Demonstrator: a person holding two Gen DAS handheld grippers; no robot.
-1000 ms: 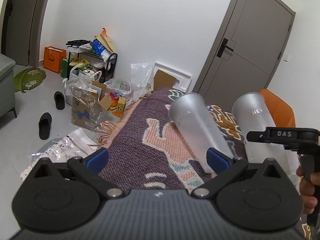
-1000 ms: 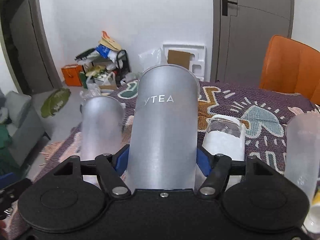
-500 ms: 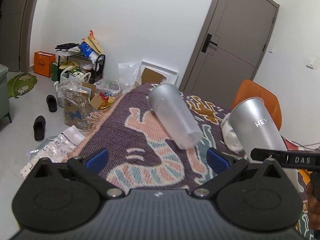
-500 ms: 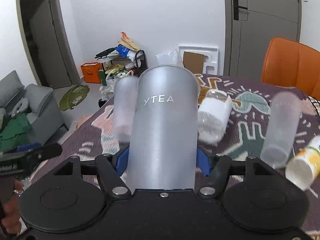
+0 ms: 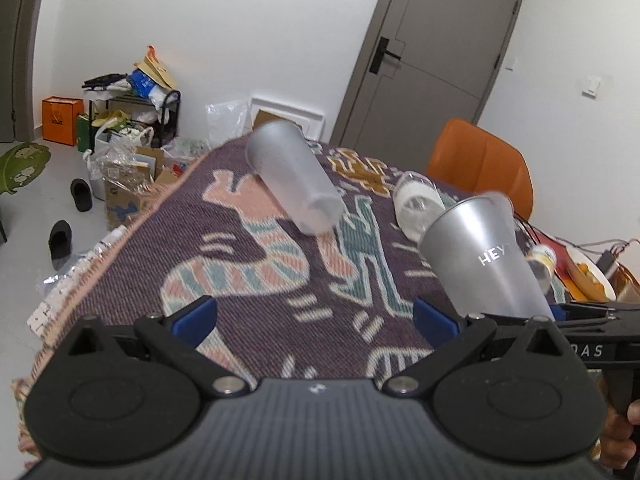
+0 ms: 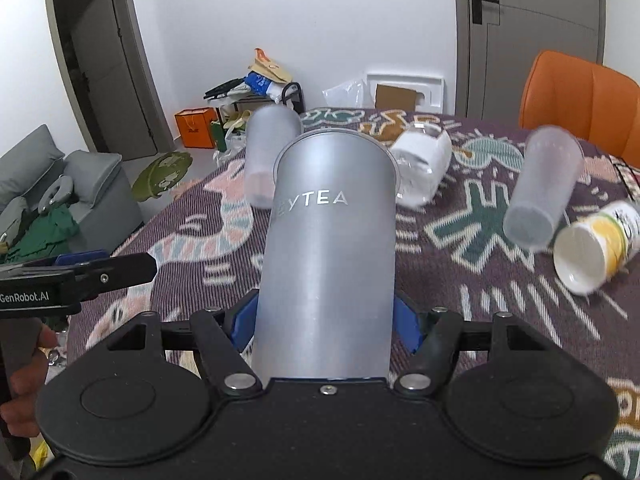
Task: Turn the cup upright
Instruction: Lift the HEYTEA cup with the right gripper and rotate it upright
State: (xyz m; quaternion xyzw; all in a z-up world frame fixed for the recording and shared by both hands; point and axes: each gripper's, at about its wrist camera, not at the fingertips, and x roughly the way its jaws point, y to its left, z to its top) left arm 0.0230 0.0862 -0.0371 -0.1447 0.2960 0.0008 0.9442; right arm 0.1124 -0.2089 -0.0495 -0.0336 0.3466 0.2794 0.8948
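The right gripper point(image 6: 324, 320) clamps one frosted grey "HEYTEA" plastic cup point(image 6: 328, 240) above the patterned purple tablecloth point(image 6: 460, 272), where four other cups lie tipped; the left gripper point(image 5: 314, 316) gapes wide, holding nothing

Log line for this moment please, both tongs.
right tongs: shut on frosted HEYTEA cup, lifted, tilted | left tongs: open, holding nothing | other cups: lying on patterned cloth
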